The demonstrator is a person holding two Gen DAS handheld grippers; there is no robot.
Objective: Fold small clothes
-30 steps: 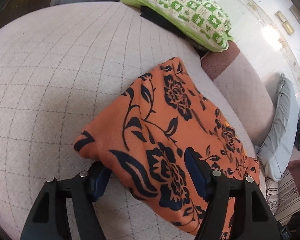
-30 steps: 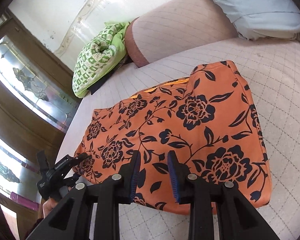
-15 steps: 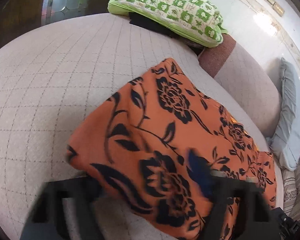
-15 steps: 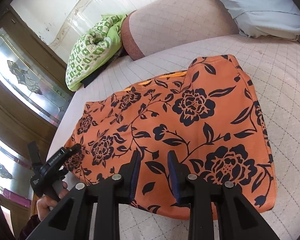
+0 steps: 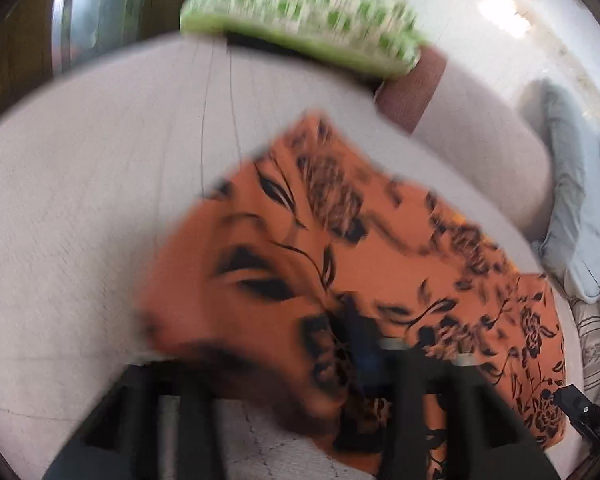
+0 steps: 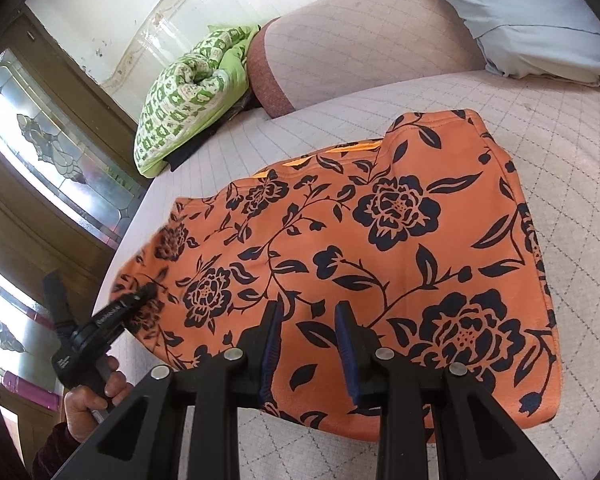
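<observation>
An orange garment with a dark floral print (image 6: 380, 248) lies folded on a pale quilted bed (image 6: 540, 112). My left gripper (image 5: 300, 360) holds the garment's left end (image 5: 240, 272) raised off the bed; the view is blurred and cloth covers the left finger. It also shows in the right wrist view (image 6: 140, 296), its tip on that end. My right gripper (image 6: 308, 340) is slightly open over the garment's near edge, with cloth between its blue pads (image 6: 270, 344).
A green and white patterned quilt (image 6: 184, 96) lies at the far corner beside a pink bolster (image 6: 360, 40). A pale blue pillow (image 6: 532, 20) lies at the far right. Wooden doors with stained glass (image 6: 52, 148) stand on the left.
My left gripper has closed on the garment's left end and lifted it, swinging fast enough to blur the view. My right gripper has stayed at the near edge.
</observation>
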